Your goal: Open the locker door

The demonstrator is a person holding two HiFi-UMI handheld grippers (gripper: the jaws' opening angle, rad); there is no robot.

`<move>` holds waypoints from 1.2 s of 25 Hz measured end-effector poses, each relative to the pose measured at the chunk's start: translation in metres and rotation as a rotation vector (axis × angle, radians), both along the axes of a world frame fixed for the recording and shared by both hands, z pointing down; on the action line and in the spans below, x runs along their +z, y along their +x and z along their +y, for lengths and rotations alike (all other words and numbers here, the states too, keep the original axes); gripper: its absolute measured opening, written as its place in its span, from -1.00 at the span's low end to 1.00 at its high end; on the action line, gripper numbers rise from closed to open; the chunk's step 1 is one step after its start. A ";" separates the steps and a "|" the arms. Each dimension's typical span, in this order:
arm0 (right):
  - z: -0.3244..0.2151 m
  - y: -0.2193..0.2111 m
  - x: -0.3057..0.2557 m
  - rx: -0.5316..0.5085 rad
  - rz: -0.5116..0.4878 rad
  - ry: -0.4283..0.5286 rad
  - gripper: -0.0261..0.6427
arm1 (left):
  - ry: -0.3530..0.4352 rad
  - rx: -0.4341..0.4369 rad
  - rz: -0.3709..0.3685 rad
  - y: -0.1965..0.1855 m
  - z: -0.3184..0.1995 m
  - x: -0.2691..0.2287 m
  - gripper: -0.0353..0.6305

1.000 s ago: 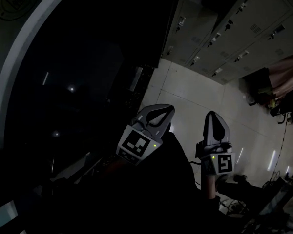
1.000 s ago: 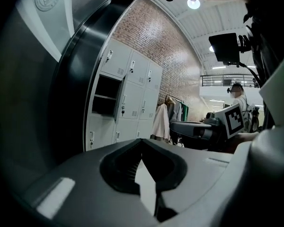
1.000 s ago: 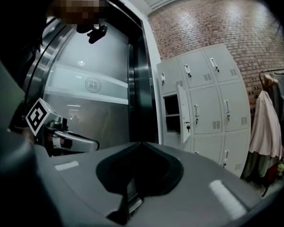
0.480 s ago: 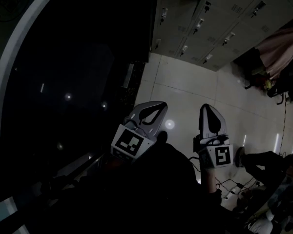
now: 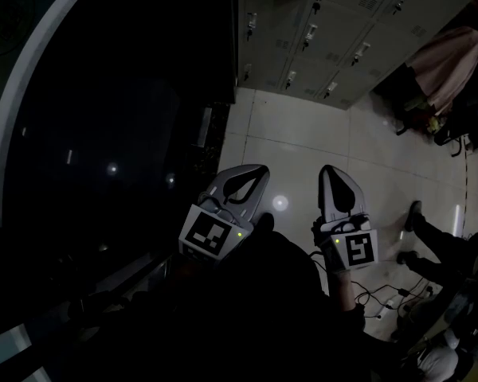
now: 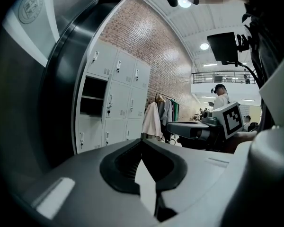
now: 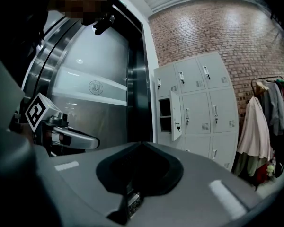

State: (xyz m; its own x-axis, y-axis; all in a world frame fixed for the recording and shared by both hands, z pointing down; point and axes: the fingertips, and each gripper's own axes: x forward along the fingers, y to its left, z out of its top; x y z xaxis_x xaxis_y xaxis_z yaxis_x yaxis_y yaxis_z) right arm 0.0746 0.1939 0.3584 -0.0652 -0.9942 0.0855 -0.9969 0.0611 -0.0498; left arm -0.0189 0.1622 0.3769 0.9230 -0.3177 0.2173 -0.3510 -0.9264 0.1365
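Right gripper view: locker door [image 7: 176, 112] ajar, well beyond closed jaws.

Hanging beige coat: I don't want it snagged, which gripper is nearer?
Right. The right gripper is across the floor from the coat, on its side; the left gripper is farther, by the dark glass wall.

A red brick wall [image 7: 227, 32] rises to a white vaulted ceiling [image 6: 217, 20] with round lamps [image 6: 184, 2]. Coats [image 7: 255, 126] hang on a rack [image 7: 267, 78] above pale floor tiles [image 5: 303, 146].
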 end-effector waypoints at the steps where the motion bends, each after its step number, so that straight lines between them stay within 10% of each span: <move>1: 0.000 0.000 0.000 -0.001 0.000 0.000 -0.86 | 0.000 0.001 -0.002 0.000 0.001 0.000 -0.86; 30: 0.002 -0.009 -0.007 -0.012 0.001 0.013 -0.86 | 0.002 0.003 -0.005 -0.006 0.002 0.003 -0.86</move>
